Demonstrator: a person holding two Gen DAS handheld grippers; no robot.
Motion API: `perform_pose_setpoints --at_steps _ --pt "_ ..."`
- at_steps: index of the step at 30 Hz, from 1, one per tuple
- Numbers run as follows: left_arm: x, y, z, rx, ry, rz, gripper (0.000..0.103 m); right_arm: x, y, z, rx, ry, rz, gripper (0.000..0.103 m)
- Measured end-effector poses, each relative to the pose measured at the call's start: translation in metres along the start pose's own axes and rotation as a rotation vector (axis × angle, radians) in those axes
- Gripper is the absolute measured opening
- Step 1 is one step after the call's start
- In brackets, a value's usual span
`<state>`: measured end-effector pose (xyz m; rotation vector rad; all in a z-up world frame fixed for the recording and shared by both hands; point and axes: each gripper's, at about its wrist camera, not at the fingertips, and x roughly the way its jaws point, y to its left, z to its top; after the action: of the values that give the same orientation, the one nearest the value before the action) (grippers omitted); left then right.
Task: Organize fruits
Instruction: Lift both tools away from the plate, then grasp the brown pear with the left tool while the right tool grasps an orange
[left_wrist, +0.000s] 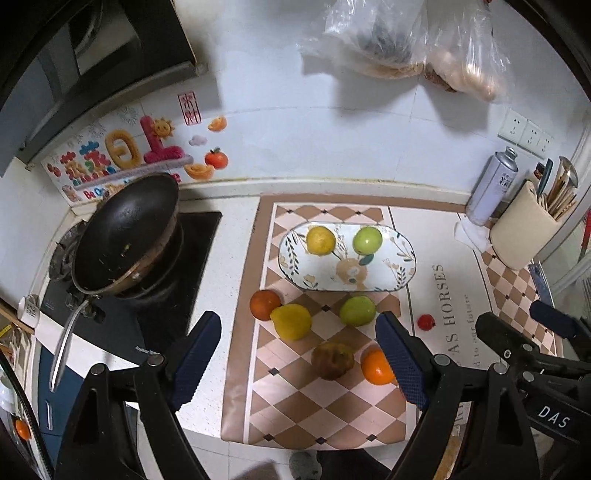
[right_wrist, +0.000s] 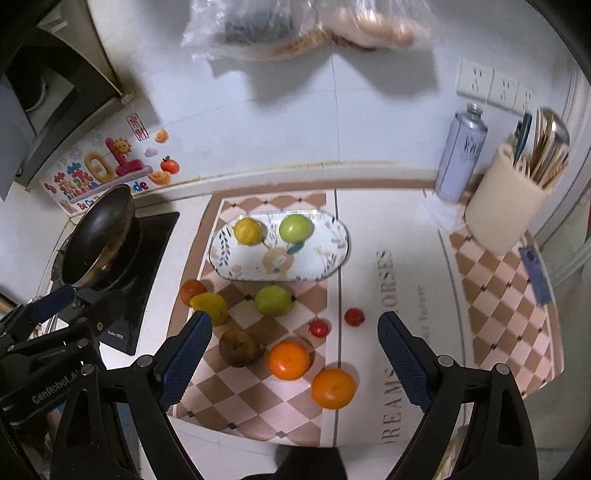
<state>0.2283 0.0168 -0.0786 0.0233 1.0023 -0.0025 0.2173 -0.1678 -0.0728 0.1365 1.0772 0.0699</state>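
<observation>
Checkered mat (right_wrist: 258, 413) covers white counter (left_wrist: 229, 236); wall tiled, probably.

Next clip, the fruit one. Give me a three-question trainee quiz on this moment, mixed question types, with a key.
1. True or false: the oval plate already holds a yellow fruit and a green fruit.
2. Multiple choice: the two small red fruits lie
A. on the plate
B. on the mat, off the plate
C. in the black pan
3. Fill in: the left tool and the right tool both stand ____ with nothing between their fingers.

Key: 1 true; 2 B; 3 open.
</observation>
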Motion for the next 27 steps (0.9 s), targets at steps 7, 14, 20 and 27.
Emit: perform_pose_setpoints --at_steps 7,14,20,27 --pt "0.074 0.007 -0.018 -0.019 0.199 -0.009 0.100 0.079 -0.030 -0.037 0.080 0.208 -0.003 0.093" --pt "0.153 -0.005 -0.043 -0.017 0.417 -0.036 0.100 0.156 -0.062 -0.087 0.163 0.388 -0.007 0.093" --pt "0.199 -0.025 -0.049 0.003 0.530 -0.077 0.100 0.188 -0.073 -0.109 0.184 0.461 -0.030 0.092" --pt "0.228 -0.042 -0.056 0.057 0.576 -0.076 0.097 0.203 -0.075 -0.116 0.191 0.490 -0.032 0.089"
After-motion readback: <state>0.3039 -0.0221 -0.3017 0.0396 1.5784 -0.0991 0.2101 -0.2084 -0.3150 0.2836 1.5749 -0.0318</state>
